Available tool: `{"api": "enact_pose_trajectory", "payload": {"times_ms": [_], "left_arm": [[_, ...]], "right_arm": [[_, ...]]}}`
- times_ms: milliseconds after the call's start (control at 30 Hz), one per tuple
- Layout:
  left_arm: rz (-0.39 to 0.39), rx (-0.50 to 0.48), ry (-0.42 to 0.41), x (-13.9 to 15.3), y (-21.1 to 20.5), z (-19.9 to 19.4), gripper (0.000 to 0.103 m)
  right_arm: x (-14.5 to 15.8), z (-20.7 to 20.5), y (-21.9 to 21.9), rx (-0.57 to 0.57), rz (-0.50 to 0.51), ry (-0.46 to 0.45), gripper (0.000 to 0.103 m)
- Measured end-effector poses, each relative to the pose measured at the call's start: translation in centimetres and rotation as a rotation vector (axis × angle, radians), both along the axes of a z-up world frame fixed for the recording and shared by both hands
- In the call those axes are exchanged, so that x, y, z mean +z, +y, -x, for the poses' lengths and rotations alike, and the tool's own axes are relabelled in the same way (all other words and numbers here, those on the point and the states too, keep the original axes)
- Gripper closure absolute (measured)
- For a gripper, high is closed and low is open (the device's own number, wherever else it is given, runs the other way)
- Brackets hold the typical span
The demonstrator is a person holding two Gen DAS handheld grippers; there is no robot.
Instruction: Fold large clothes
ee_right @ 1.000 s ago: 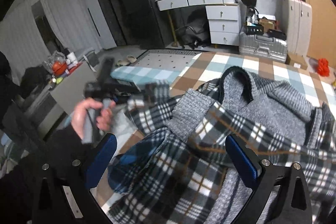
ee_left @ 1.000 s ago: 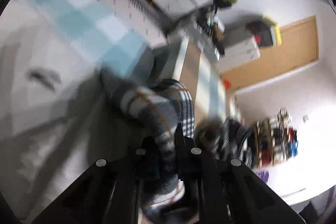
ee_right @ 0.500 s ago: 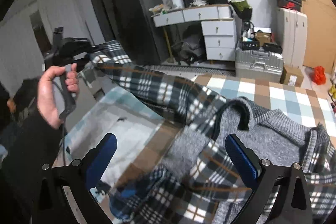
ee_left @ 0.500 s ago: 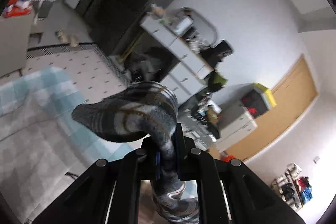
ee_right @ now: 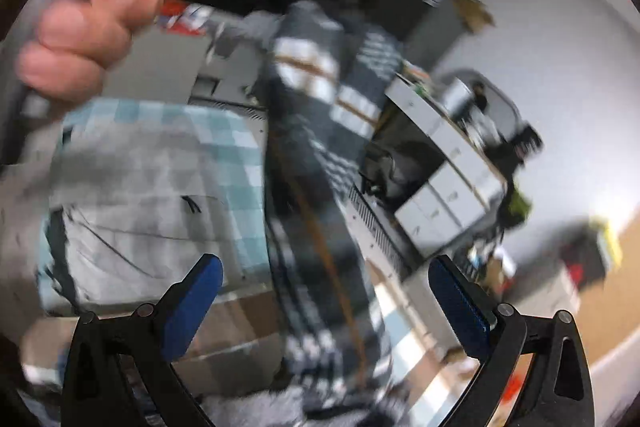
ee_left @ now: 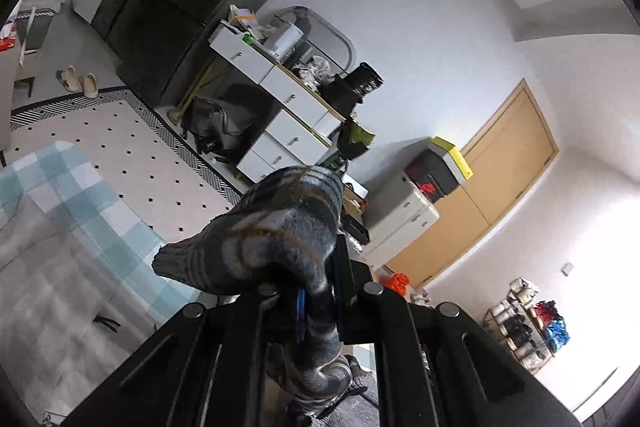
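Checked blue-and-white bedspread (ee_left: pixel 72 211) underneath. The thick grey plaid fleece garment (ee_right: pixel 316 131) hangs off it in a long drape, lifted high by the left gripper (ee_left: pixel 316 301), clenched on a bunched sleeve end. Right gripper (ee_right: pixel 324 301) is spread wide, empty, the cloth in front of it. Risks: thin pinch slips under the weight; blurred right-wrist view means a mistimed grab.

White walls, a white drawer desk (ee_left: pixel 280 107), dark cabinet (ee_left: pixel 180 7), and wooden door (ee_left: pixel 500 171).
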State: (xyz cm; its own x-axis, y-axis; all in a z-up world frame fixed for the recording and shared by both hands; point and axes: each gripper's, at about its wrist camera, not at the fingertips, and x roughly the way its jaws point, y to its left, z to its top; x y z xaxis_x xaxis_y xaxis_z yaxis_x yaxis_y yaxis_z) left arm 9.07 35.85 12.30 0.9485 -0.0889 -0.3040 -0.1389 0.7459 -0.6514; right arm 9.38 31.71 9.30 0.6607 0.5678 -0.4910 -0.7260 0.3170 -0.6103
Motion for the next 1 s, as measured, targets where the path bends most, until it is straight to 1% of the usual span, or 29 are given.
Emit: {"api": "enact_pose_trajectory", "payload": {"times_ms": [33,67,100,133,167,200,233,267,300,333,367,400,433,467,500,533,567,600,633,700,767,833,900,967,1000], "left_arm": [[0.018,-0.023,-0.008,0.0,0.3,0.1,0.098],[0.025,-0.034,-0.009,0.1,0.1,-0.3,0.098],[0.035,-0.064,-0.015,0.1,0.3,-0.3,0.098],[0.035,-0.077,-0.019,0.1,0.3,-0.3,0.098],[0.028,-0.086,-0.022,0.3,0.1,-0.1,0.098],[0.010,-0.098,-0.025,0.4,0.0,-0.1,0.097],[-0.024,-0.092,-0.030,0.4,0.1,0.1,0.097],[-0.057,-0.066,-0.033,0.4,0.1,0.5,0.091],[-0.088,-0.049,-0.054,0.2,0.6,1.0,0.088],[-0.100,-0.043,-0.072,-0.1,0.9,1.5,0.080],[-0.103,-0.041,-0.089,-0.5,1.2,1.8,0.068],[-0.104,-0.047,-0.098,-1.0,1.3,2.0,0.062],[-0.103,-0.051,-0.104,-2.0,1.6,2.4,0.050],[-0.102,-0.049,-0.112,-2.6,1.5,2.8,0.038],[-0.103,-0.039,-0.120,-3.6,1.5,3.3,0.032],[-0.107,0.000,-0.115,-5.2,1.4,4.0,0.024],[-0.101,0.025,-0.114,-6.0,1.3,4.4,0.022],[-0.083,0.044,-0.110,-7.1,1.4,4.8,0.022],[-0.050,0.065,-0.106,-8.4,1.6,5.2,0.022],[0.002,0.090,-0.080,-10.5,2.0,5.8,0.022],[0.030,0.104,-0.051,-12.5,2.1,6.1,0.022],[0.050,0.069,-0.004,-14.2,1.3,5.9,0.022],[0.072,0.025,0.017,-15.6,0.1,5.6,0.022],[0.067,-0.021,0.057,-17.1,-1.5,4.6,0.022],[0.055,-0.047,0.073,-17.5,-2.3,3.6,0.022]], "right_arm": [[-0.2,-0.4,1.0,0.000,0.012,-0.016,0.000],[-0.4,-0.7,1.8,-0.001,0.021,-0.026,0.005],[-0.3,-1.3,2.9,0.003,0.018,-0.034,0.013],[-0.3,-1.8,3.4,-0.003,0.015,-0.029,0.042],[0.0,-2.7,4.1,-0.023,0.011,0.001,0.076],[0.4,-3.5,4.4,-0.034,-0.001,0.058,0.087],[1.0,-4.3,4.2,-0.043,-0.032,0.114,0.090],[1.9,-5.1,3.7,-0.051,-0.080,0.166,0.092],[3.0,-5.9,2.9,-0.055,-0.138,0.229,0.093],[3.8,-6.7,2.1,-0.052,-0.184,0.297,0.093],[4.5,-7.6,1.3,-0.046,-0.227,0.368,0.093],[5.1,-8.6,0.4,-0.042,-0.276,0.448,0.094],[5.5,-9.6,-0.4,-0.031,-0.317,0.543,0.094],[5.8,-10.4,-0.9,-0.030,-0.349,0.601,0.094],[5.9,-10.9,-1.0,-0.039,-0.358,0.639,0.094],[5.9,-11.4,-1.1,-0.043,-0.361,0.669,0.094],[5.6,-11.7,-1.0,-0.054,-0.356,0.689,0.094],[5.5,-11.8,-0.8,-0.060,-0.341,0.703,0.094],[5.3,-12.0,-0.5,-0.075,-0.324,0.709,0.095],[5.1,-12.4,-0.2,-0.089,-0.301,0.738,0.095],[5.1,-12.2,-0.1,-0.093,-0.279,0.752,0.095],[5.0,-12.6,0.5,-0.096,-0.253,0.768,0.095],[5.1,-12.6,0.3,-0.117,-0.253,0.798,0.095],[5.1,-12.2,0.0,-0.113,-0.268,0.839,0.095],[5.3,-12.0,0.0,-0.099,-0.271,0.843,0.095]]}}
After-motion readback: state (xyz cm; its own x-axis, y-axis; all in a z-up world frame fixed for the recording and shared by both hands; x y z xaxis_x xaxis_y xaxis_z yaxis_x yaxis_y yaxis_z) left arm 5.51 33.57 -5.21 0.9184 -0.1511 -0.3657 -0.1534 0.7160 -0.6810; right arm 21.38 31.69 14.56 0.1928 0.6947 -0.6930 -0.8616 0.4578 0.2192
